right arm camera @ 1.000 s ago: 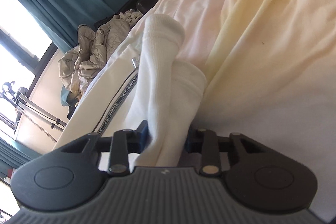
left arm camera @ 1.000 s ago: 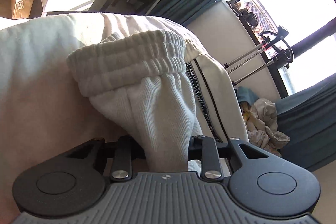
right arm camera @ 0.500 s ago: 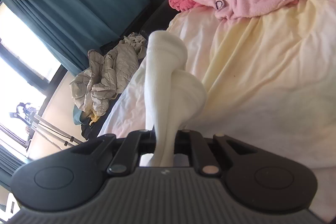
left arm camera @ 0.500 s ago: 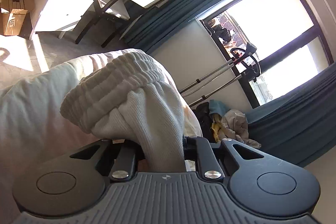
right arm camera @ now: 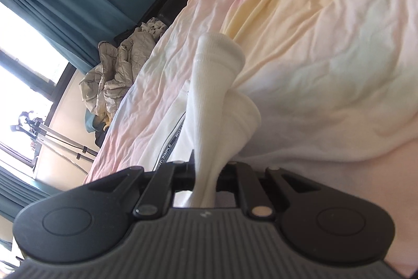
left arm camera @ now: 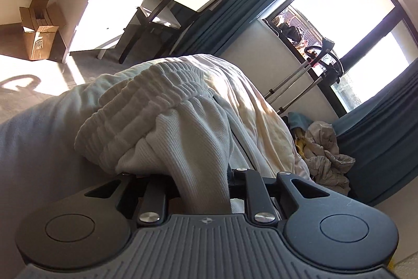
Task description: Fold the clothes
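Both my claws are clamped on the white trousers [left arm camera: 183, 127], lifted above the bed [right arm camera: 326, 49]: left claw [left arm camera: 201, 174] at the waistband, right claw [right arm camera: 206, 169] on a cuff. The thin pinch may slip, and the fold would sag.

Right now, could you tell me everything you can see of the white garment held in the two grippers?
The white garment looks like ribbed knit cotton trousers. The left gripper is shut on bunched cloth just below the gathered elastic waistband. The right gripper pinches a ribbed cuff end, which stands up folded over. A black lettered tape runs down one side. The rest drapes over the pale wrinkled bedsheet.
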`<state>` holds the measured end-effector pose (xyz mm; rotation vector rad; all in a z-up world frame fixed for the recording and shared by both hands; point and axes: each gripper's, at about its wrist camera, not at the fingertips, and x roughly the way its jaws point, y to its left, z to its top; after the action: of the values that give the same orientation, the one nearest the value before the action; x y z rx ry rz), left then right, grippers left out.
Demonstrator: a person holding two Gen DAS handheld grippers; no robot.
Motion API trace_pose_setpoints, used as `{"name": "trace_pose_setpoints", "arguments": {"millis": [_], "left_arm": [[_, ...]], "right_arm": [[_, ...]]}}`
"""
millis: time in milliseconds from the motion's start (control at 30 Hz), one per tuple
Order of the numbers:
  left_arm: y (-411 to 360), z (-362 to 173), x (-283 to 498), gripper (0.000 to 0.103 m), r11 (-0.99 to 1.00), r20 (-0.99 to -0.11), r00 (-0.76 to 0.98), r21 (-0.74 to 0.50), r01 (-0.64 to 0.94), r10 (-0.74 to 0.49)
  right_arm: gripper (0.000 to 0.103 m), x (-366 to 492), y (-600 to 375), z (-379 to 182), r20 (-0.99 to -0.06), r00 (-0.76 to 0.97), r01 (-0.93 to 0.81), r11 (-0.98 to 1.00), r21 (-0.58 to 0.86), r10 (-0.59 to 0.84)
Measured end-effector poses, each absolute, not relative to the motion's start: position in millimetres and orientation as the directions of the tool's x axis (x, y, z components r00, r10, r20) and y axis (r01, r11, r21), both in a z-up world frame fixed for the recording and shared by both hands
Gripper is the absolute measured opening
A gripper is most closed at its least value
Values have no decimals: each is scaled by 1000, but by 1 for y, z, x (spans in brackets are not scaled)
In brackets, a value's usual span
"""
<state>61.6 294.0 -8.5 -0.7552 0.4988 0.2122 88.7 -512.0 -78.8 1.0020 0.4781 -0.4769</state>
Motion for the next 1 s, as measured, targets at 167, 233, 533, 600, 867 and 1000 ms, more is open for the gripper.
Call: {"name": "trace_pose_setpoints", "arguments": {"millis": [167, 233, 533, 600, 867, 1000], "left_arm": [[272, 7, 59, 58, 821, -536, 843, -458, -341, 51], [262, 15, 50, 78, 849, -524, 849, -418, -323, 64], [191, 46, 10, 85, 932, -439, 867, -150, -329, 235], [170, 54, 4, 87, 948, -380, 892, -99, -303, 246], [90, 56, 37, 90, 996, -355, 933, -26, -80, 65], [65, 37, 65, 90, 1000, -397, 918, 16, -8, 14]], "right_arm": [[10, 93, -514, -87, -602, 787, 572, 527, 629, -136], [10, 93, -516, -91, -601, 789, 569, 519, 638, -128], [10, 90, -521, -103, -605, 788, 580, 469, 667, -114], [10, 89, -518, -100, -601, 789, 581, 474, 662, -129], [10, 86, -506, -90, -587, 786, 592, 509, 625, -194], [11, 83, -505, -94, -592, 779, 608, 484, 630, -207]]}}
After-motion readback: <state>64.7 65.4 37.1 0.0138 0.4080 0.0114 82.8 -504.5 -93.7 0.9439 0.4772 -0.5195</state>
